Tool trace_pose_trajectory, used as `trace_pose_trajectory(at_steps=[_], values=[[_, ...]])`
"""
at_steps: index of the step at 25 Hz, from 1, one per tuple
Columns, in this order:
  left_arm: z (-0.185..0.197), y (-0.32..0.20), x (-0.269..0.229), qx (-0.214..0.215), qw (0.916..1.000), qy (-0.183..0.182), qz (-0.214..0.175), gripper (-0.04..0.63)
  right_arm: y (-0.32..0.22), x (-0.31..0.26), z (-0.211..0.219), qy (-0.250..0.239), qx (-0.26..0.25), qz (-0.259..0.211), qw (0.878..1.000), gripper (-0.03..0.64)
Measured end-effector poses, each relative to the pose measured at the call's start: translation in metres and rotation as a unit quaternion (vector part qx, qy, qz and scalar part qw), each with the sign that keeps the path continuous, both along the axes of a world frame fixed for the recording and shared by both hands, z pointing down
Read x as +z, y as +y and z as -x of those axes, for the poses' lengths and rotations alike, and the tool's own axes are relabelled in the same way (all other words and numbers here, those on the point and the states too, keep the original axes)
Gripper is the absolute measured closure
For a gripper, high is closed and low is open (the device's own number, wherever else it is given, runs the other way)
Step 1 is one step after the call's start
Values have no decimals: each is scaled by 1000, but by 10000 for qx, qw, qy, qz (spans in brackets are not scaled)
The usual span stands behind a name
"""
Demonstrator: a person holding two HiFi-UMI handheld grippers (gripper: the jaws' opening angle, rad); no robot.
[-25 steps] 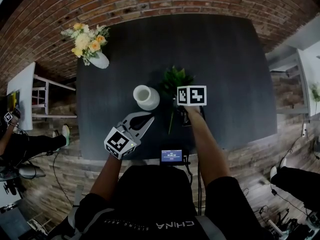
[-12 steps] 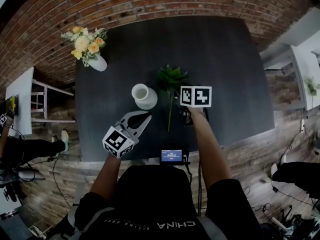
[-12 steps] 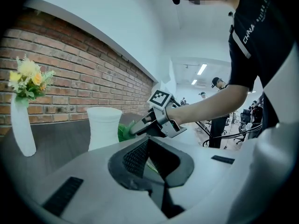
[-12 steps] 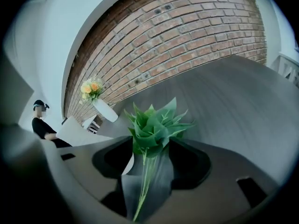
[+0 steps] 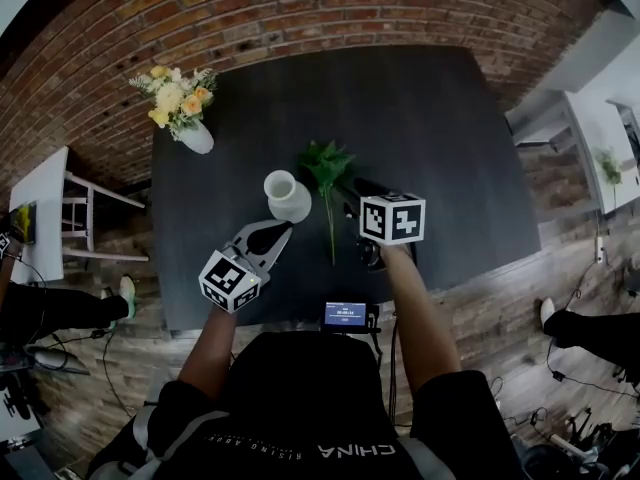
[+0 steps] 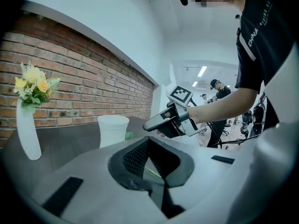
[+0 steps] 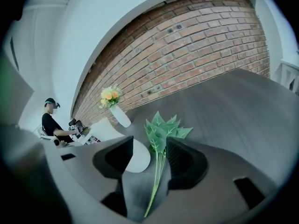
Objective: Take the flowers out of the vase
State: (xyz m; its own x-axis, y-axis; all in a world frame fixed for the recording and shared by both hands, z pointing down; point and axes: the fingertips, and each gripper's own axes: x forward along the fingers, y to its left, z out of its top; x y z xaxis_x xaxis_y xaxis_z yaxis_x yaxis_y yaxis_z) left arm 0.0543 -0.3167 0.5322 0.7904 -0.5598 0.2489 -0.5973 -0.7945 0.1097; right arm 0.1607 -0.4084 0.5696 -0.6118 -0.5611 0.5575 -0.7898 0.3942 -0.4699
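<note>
Middle of the white vase (image 7: pixel 141 158) behind one jaw of the right hand-held gripper (image 7: pixel 149 146)

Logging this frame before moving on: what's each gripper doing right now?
Left gripper: shut, holding nothing.
Right gripper: open, jaws have just been opening; the green stem lies on the table, seen between them but not gripped.

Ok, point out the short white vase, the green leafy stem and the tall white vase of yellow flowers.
Short white vase (image 5: pixel 292 205), head view, body.
Green leafy stem (image 5: pixel 324 159), head view, leaves.
Tall white vase of yellow flowers (image 5: pixel 197 139), head view, vase body.
</note>
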Motion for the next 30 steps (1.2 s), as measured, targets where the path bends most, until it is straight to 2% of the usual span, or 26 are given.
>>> trace_pose_trajectory(at_steps=[5, 10, 14, 15, 18, 30], values=[[7, 0, -6, -20, 10000, 5, -89, 592, 20, -29, 13, 19, -239, -499, 9985, 402], [13, -2, -10, -128, 9998, 7, -123, 592, 38, -49, 26, 272, -455, -1122, 9923, 411], [15, -4, -12, -183, 9997, 25, -164, 592, 44, -63, 26, 567, -299, -1605, 9850, 601], [16, -4, -13, -196, 9996, 29, -179, 592, 45, -63, 27, 671, -317, -1671, 9831, 611], [17, -5, -16, -217, 9995, 40, -219, 592, 51, -64, 33, 785, -484, -1769, 9799, 611], [5, 19, -13, -547, 9985, -18, -97, 592, 74, -66, 23, 619, -740, -1763, 9796, 611]])
